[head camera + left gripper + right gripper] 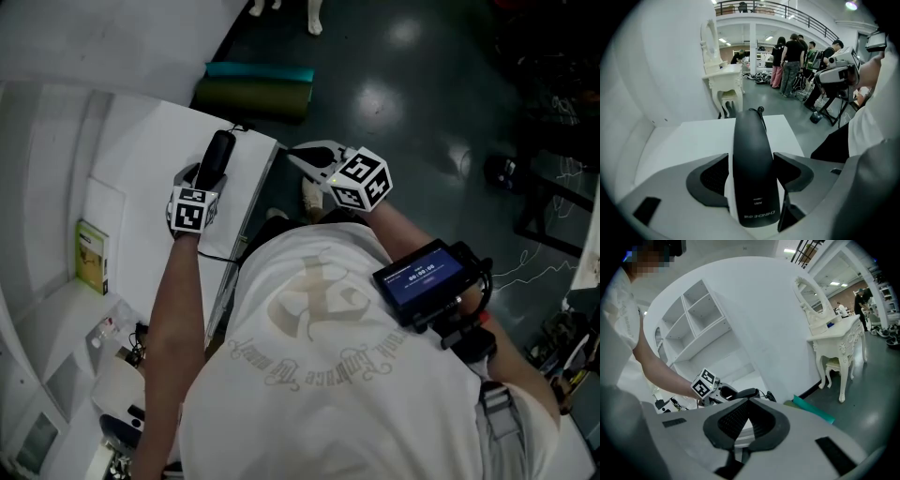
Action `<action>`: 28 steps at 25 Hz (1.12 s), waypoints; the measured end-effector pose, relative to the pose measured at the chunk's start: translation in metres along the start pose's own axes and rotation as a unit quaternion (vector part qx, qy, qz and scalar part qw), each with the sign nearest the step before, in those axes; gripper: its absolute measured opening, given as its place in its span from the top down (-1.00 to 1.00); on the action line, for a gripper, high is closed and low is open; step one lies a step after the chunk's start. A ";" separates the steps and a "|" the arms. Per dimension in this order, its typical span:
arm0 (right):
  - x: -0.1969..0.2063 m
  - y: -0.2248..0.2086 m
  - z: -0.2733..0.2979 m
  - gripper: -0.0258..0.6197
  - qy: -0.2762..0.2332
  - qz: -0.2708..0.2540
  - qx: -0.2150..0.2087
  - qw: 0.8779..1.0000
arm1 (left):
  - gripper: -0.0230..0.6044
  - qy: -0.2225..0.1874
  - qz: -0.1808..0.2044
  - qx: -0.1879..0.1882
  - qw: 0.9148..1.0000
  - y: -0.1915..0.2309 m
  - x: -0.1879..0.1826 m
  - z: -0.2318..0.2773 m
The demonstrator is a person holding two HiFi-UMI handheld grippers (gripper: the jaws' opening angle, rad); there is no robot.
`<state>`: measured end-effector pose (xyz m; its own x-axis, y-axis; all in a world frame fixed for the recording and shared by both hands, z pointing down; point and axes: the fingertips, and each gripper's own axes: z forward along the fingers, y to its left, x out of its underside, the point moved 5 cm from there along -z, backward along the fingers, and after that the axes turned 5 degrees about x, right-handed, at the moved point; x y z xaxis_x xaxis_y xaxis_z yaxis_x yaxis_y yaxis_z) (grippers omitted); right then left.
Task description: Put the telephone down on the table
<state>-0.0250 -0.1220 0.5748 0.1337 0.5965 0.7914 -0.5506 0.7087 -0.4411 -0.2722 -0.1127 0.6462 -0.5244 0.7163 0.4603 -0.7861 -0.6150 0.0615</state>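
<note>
A black telephone handset (218,156) is held over the right edge of the white table (141,150) by my left gripper (206,180), which is shut on it. In the left gripper view the handset (752,154) runs lengthwise between the jaws, and its cord (760,111) trails off the far end above the table (693,133). Whether it touches the tabletop I cannot tell. My right gripper (302,157) hovers off the table's right side, over the floor, shut and empty. In the right gripper view its tips (748,401) meet, with the left gripper's marker cube (704,383) and the handset (745,393) beyond.
A green and yellow box (91,255) stands on the shelf at left. A teal and green rolled mat (253,87) lies on the floor beyond the table. A white dressing table (724,82) and several people (787,61) are far off. White shelving (698,319) rises behind the table.
</note>
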 end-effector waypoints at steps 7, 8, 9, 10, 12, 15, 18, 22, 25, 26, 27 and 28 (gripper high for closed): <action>-0.011 0.009 0.008 0.87 -0.001 -0.017 -0.014 1.000 | -0.04 -0.064 -0.011 -0.017 0.998 -0.002 -0.009 -0.039; -0.015 0.013 0.011 0.87 -0.002 -0.024 -0.016 1.000 | -0.04 -0.078 -0.017 -0.020 0.997 -0.001 -0.008 -0.047; -0.019 0.017 0.014 0.87 -0.002 -0.030 -0.018 0.999 | -0.04 -0.093 -0.025 -0.024 0.995 0.001 -0.008 -0.054; -0.022 0.021 0.017 0.87 -0.003 -0.035 -0.019 0.999 | -0.04 -0.109 -0.034 -0.025 0.993 0.003 -0.007 -0.062; -0.026 0.030 0.022 0.87 -0.003 -0.043 -0.021 0.999 | -0.03 -0.140 -0.057 -0.020 0.988 0.004 -0.007 -0.077; -0.031 0.036 0.026 0.87 -0.005 -0.056 -0.024 0.998 | -0.03 -0.191 -0.093 -0.002 0.977 0.001 -0.013 -0.095; -0.041 0.039 0.029 0.87 -0.009 -0.068 -0.030 0.997 | 0.04 -0.235 -0.113 0.007 0.965 -0.005 -0.024 -0.111; -0.051 0.044 0.028 0.87 -0.014 -0.078 -0.041 0.996 | 0.17 -0.275 -0.132 0.015 0.952 -0.022 -0.030 -0.124; -0.059 0.049 0.026 0.87 -0.018 -0.085 -0.046 0.995 | 0.22 -0.291 -0.137 0.040 0.946 -0.038 -0.029 -0.129; -0.061 0.051 0.025 0.87 -0.019 -0.089 -0.047 0.995 | 0.26 -0.294 -0.135 0.044 0.945 -0.043 -0.027 -0.131; -0.063 0.054 0.026 0.87 -0.019 -0.092 -0.049 0.994 | 0.33 -0.297 -0.136 0.045 0.944 -0.047 -0.025 -0.134; -0.065 0.057 0.026 0.87 -0.020 -0.096 -0.052 0.994 | 0.40 -0.302 -0.139 0.045 0.942 -0.050 -0.022 -0.136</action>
<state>-0.0867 -0.1304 0.5096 0.1953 0.4322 0.8804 -0.4298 0.8446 -0.3193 -0.2658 -0.0525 0.5126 -0.0001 0.5519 0.8339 -0.8207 -0.4765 0.3152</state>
